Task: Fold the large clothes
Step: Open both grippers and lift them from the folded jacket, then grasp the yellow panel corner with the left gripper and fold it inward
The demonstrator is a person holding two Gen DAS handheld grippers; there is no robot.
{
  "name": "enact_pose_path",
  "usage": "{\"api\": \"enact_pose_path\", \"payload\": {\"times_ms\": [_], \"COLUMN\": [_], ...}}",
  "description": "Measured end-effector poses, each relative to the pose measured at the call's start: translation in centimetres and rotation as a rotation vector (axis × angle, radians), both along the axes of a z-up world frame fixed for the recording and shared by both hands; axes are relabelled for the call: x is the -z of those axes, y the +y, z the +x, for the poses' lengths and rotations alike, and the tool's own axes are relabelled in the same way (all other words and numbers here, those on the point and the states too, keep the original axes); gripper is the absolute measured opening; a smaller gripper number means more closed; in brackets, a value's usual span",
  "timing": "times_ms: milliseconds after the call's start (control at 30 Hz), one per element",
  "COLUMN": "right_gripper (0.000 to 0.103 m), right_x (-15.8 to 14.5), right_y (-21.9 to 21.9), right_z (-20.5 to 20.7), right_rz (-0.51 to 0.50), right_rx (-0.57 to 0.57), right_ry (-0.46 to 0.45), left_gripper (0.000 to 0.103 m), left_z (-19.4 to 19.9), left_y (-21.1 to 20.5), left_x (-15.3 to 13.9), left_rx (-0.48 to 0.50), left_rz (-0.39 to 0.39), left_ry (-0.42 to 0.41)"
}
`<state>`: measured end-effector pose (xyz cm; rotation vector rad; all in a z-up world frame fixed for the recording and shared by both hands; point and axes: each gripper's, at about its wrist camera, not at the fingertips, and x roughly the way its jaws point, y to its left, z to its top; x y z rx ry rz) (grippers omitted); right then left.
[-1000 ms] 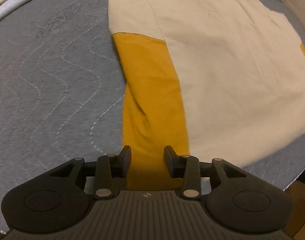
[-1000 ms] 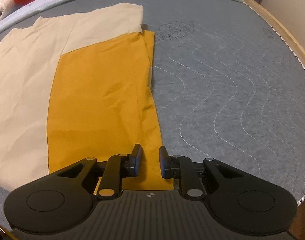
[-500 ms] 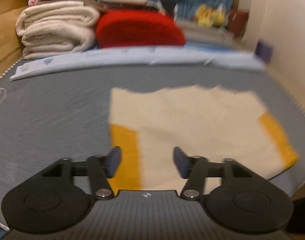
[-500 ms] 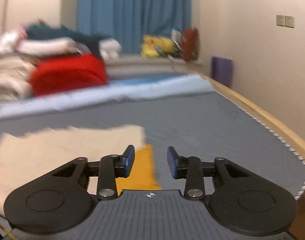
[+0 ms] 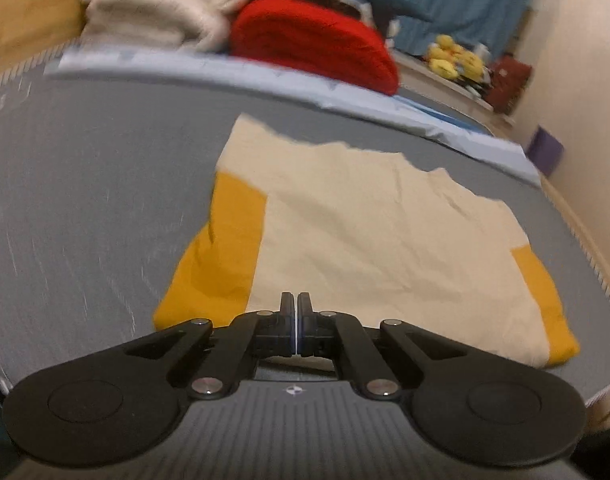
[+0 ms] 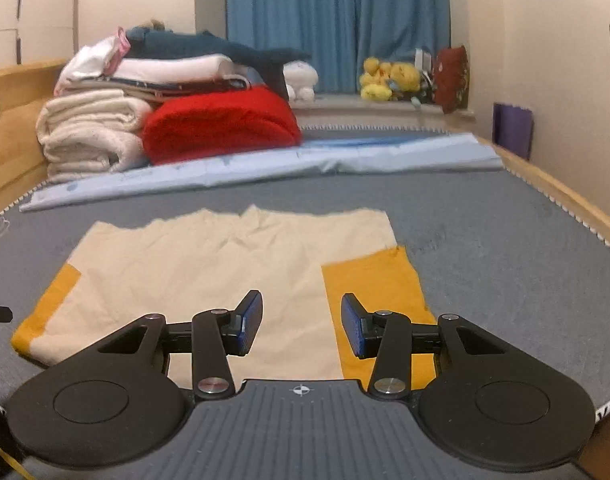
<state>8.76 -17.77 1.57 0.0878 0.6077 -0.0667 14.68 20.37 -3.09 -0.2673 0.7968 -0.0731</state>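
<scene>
A folded cream garment with mustard-yellow side panels (image 5: pixel 369 232) lies flat on the grey quilted bed surface (image 5: pixel 85 200). It also shows in the right wrist view (image 6: pixel 209 256). My left gripper (image 5: pixel 296 300) is shut and empty, raised over the garment's near edge. My right gripper (image 6: pixel 301 316) is open and empty, held above the near edge where the cream part meets the right yellow panel (image 6: pixel 373 280).
A stack of folded cream and white blankets (image 6: pixel 93 132) and a red blanket (image 6: pixel 221 120) sit at the bed's far end on a light blue sheet (image 6: pixel 265 160). A wooden bed frame (image 6: pixel 565 196) runs along the right. Yellow plush toys (image 6: pixel 389 76) sit by blue curtains.
Both grippers have let go of the yellow panels, lifted and tilted up to look across the bed. The left gripper has closed. The right gripper has opened wider.
</scene>
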Motion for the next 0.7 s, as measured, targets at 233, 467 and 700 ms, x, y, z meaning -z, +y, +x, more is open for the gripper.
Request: {"api": "enact_pose_path", "payload": {"times_ms": [233,467,700], "right_gripper": [0.045,0.045,0.045], "right_x": [0.7,0.9,1.1], "right_y": [0.0,0.5,1.1], "right_z": [0.6,0.7,0.8], "right_rz": [0.02,-0.002,-0.019], "right_rx": [-0.001,-0.032,-0.059], "right_ry": [0.016,0.02,0.03], "left_gripper": [0.021,0.038,0.048], "left_z": [2.1,3.1,3.5], "left_y": [2.4,3.9,5.2], "left_x": [3.2,6.0,8.7], "left_rx": [-0.079,-0.219,-0.322], "left_rz": [-0.167,-0.278,-0.378], "left_ry": [0.134,0.217,0.26]}}
